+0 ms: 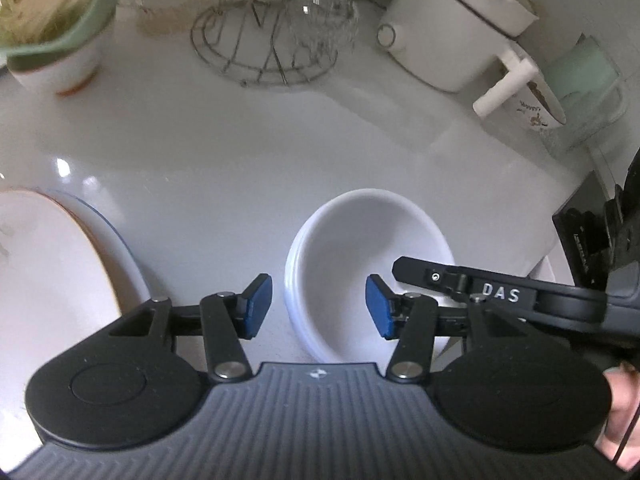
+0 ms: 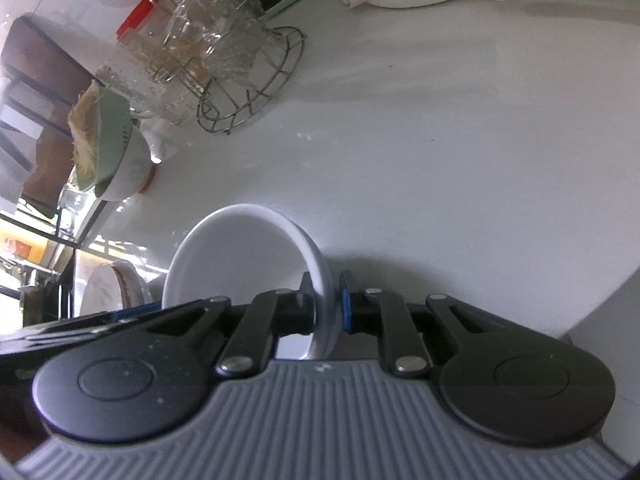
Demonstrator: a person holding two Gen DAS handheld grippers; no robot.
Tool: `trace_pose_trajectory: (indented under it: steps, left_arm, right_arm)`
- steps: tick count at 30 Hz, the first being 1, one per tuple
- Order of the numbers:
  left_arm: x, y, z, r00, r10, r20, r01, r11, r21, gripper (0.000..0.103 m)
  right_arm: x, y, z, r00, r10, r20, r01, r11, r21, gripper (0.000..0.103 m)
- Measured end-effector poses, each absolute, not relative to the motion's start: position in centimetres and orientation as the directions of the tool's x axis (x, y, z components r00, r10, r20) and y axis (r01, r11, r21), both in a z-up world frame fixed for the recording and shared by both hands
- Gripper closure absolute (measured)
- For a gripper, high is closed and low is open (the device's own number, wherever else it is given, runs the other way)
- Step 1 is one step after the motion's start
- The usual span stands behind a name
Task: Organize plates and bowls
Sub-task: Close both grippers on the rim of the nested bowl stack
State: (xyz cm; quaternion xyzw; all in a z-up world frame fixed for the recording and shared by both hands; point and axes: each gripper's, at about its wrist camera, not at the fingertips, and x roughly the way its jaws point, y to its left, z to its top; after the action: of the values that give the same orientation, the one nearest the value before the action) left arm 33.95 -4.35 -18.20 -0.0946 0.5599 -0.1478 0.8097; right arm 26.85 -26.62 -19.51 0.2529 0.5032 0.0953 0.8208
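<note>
Bowl, white and shallow, sits on the pale worktop near its front edge, and looks like the top of a small nested stack. The right gripper is clamped on the bowl's rim, one pad inside and one blue pad outside the wall. The left gripper hangs just above the near side of the bowl with its blue pads about half apart, the bowl's left rim between them, nothing pressed. To the left lies a white plate with a brown edge, resting on a second plate. Farther back stands a wire rack of clear glasses, a white pot with a green liner at far left, and a white appliance at right. A hand shows at the lower right edge of the left wrist view.
</note>
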Motion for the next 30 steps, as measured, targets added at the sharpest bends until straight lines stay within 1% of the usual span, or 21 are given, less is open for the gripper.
trace_pose_trajectory:
  steps: [4,6,8,12,13,14,19,22,30]
  left_arm:
    - [34.4,-4.5,-19.7,0.284,-0.373,-0.884,0.091,0.928,-0.362,0.047]
    - [34.6,-4.3,-20.4,0.280,-0.383,-0.881,0.068,0.923,-0.379,0.053]
    - [34.7,-4.1,-20.9,0.280,-0.376,-0.883,0.047,0.924,-0.379,0.063]
    - [34.7,-3.5,-21.7,0.277,-0.378,-0.884,0.013,0.921,-0.390,0.075]
    - [34.7,-3.3,-21.8,0.277,-0.380,-0.883,0.004,0.919,-0.394,0.080]
    - [34.7,-3.1,-22.0,0.278,-0.381,-0.882,-0.005,0.918,-0.397,0.083]
    - [34.5,-3.0,-21.8,0.281,-0.377,-0.883,-0.037,0.915,-0.402,0.084]
    - [34.4,-3.4,-21.4,0.283,-0.360,-0.889,-0.013,0.925,-0.379,0.084]
    - [34.3,-3.1,-20.6,0.282,-0.385,-0.879,-0.016,0.914,-0.405,0.084]
  right_arm:
    - [26.5,-26.8,-19.5,0.484,0.400,-0.778,0.099,0.859,0.502,0.088]
    - [26.4,-26.7,-19.5,0.487,0.398,-0.778,0.096,0.860,0.501,0.088]
    - [26.4,-26.4,-19.5,0.486,0.393,-0.781,0.086,0.867,0.490,0.088]
    - [26.3,-26.0,-19.8,0.479,0.390,-0.786,0.071,0.876,0.477,0.087]
    - [26.3,-26.1,-19.8,0.481,0.389,-0.785,0.071,0.876,0.477,0.087]
    - [26.3,-26.2,-19.8,0.484,0.388,-0.785,0.073,0.876,0.478,0.086]
    - [26.5,-26.6,-20.2,0.480,0.420,-0.770,0.079,0.854,0.515,0.084]
    - [26.3,-26.7,-20.2,0.476,0.426,-0.770,0.098,0.844,0.528,0.084]
    - [24.9,-26.7,-19.3,0.484,0.418,-0.768,0.119,0.838,0.532,0.084]
